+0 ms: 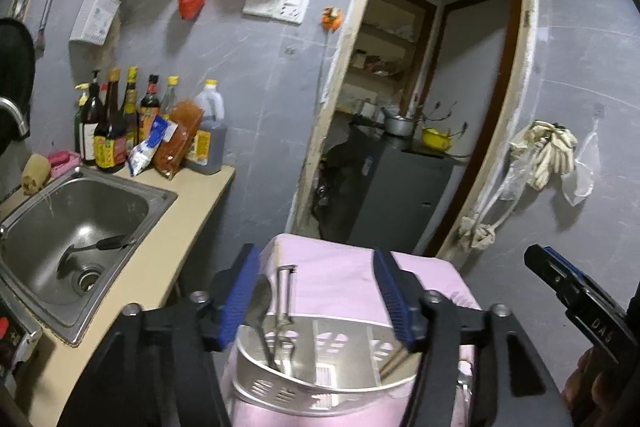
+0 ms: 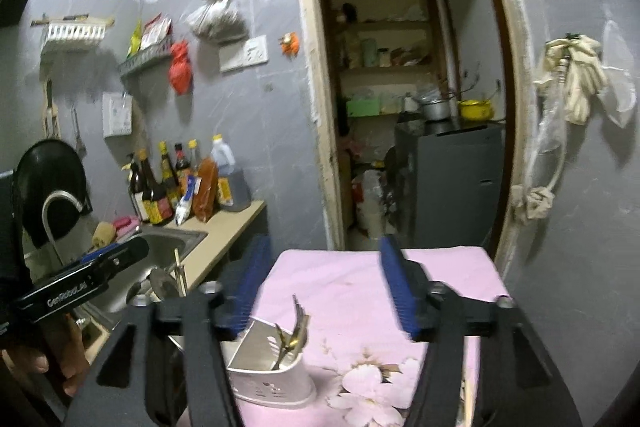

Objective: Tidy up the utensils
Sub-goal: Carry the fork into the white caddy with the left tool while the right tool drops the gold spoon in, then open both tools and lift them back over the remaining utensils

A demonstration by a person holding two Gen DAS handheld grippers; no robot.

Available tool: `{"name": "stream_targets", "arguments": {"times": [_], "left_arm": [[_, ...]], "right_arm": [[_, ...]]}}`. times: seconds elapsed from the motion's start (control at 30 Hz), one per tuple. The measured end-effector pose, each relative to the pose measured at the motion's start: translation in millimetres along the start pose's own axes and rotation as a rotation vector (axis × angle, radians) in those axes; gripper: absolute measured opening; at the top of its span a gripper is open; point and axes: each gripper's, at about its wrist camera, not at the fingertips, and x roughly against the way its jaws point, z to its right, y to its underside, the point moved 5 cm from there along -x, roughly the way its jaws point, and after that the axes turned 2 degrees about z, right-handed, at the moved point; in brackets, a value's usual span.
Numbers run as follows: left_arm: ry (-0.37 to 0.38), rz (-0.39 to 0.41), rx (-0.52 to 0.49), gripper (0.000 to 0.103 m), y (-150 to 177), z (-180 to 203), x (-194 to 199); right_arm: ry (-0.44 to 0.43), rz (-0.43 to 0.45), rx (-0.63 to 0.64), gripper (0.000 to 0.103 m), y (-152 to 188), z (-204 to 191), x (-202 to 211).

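Observation:
A white slotted utensil holder (image 1: 320, 383) stands on a table under a pink flowered cloth (image 1: 344, 279). Metal utensils (image 1: 285, 307) stick up from its left end, and thin sticks lean at its right end (image 1: 394, 357). My left gripper (image 1: 316, 267) hovers just above and behind the holder, open, with nothing between its blue pads (image 1: 240, 287). In the right wrist view the holder (image 2: 268, 375) sits lower left with the utensils (image 2: 296, 327) upright. My right gripper (image 2: 324, 267) is open and empty above the cloth (image 2: 360, 291). A black spatula (image 1: 96, 247) lies in the steel sink (image 1: 152, 195).
Sauce bottles (image 1: 120, 123) and packets crowd the beige counter (image 1: 184, 219) behind the sink. A doorway (image 1: 420, 107) opens onto a grey cabinet (image 1: 400, 195) with pots. Cloth gloves (image 1: 548, 151) hang on the right wall. The other gripper (image 1: 560, 275) shows at the right edge.

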Motion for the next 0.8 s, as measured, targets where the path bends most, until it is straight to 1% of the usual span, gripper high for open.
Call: {"name": "stream_targets", "arguments": {"times": [0.03,0.1,0.17,0.27,0.3,0.37,0.47,0.63,0.8], "left_arm": [[0.01,0.005,-0.003,0.068,-2,4,5],[0.03,0.013,0.0,0.079,-4,13,14],[0.044,0.017,0.001,0.086,-5,20,21],[0.062,0.027,-0.01,0.092,-6,32,34],[0.066,0.032,-0.017,0.096,-6,37,39],[0.074,0.045,-0.03,0.101,-6,44,46],[0.084,0.056,-0.064,0.101,-4,55,56],[0.098,0.065,-0.115,0.102,0,71,68],[0.121,0.062,-0.156,0.102,12,88,77]], "right_arm": [[0.011,0.008,-0.007,0.064,-2,5,8],[0.029,0.02,-0.013,0.07,-6,12,20],[0.052,0.038,-0.016,0.079,-10,19,34],[0.081,0.068,-0.014,0.085,-16,31,55],[0.088,0.076,-0.012,0.087,-17,33,60],[0.104,0.091,-0.008,0.094,-19,39,72],[0.139,0.103,0.004,0.101,-19,46,89],[0.191,0.104,0.015,0.101,-18,59,113],[0.227,0.107,0.014,0.101,-12,71,133]]}}
